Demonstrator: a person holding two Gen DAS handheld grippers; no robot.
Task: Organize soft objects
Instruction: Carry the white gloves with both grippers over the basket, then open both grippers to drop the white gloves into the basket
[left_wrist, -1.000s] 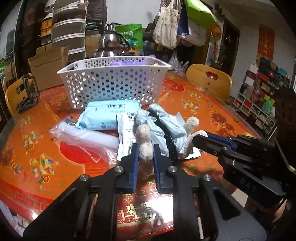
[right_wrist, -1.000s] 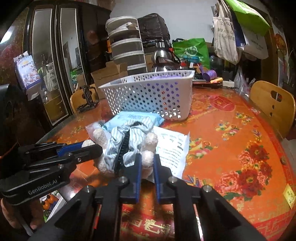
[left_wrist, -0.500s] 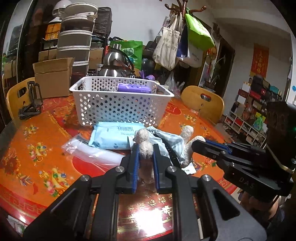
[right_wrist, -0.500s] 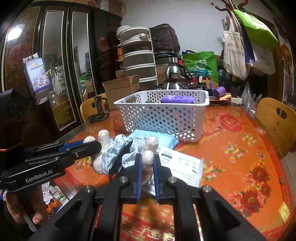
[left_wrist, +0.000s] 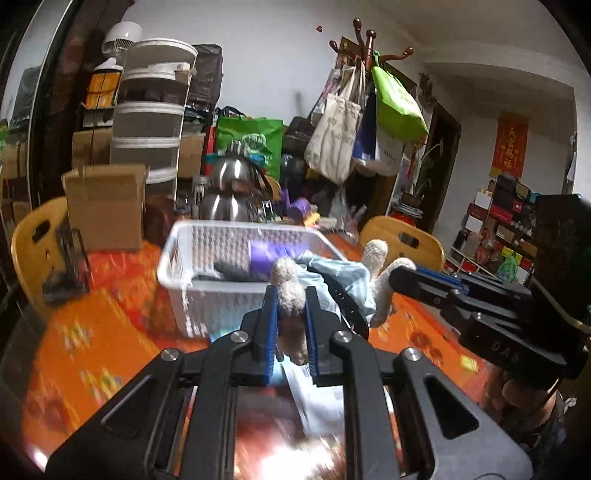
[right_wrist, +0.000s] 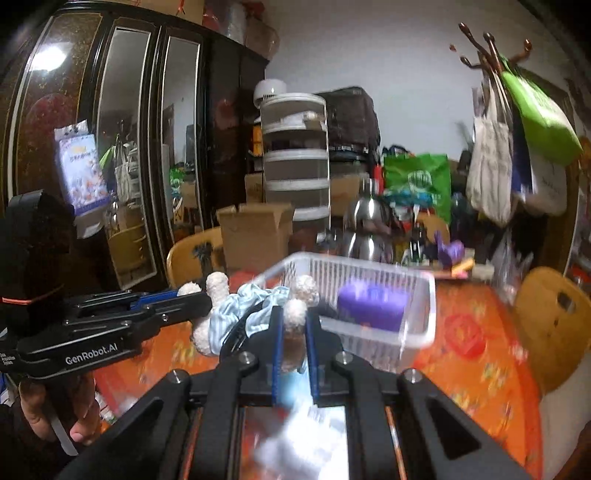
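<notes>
Left gripper (left_wrist: 290, 301) and right gripper (right_wrist: 294, 319) each clamp a fuzzy limb of the plush toy (left_wrist: 332, 280), held above the table (left_wrist: 92, 332) before the basket (left_wrist: 192, 295)

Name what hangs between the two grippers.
A plush toy in striped blue clothes, one limb clamped in the left gripper, another in the right gripper; both wrist views show it.

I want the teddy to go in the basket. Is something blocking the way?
Nothing visible does. The plush toy hangs just in front of the white basket, whose top is open; a purple pack fills only part of it.
</notes>
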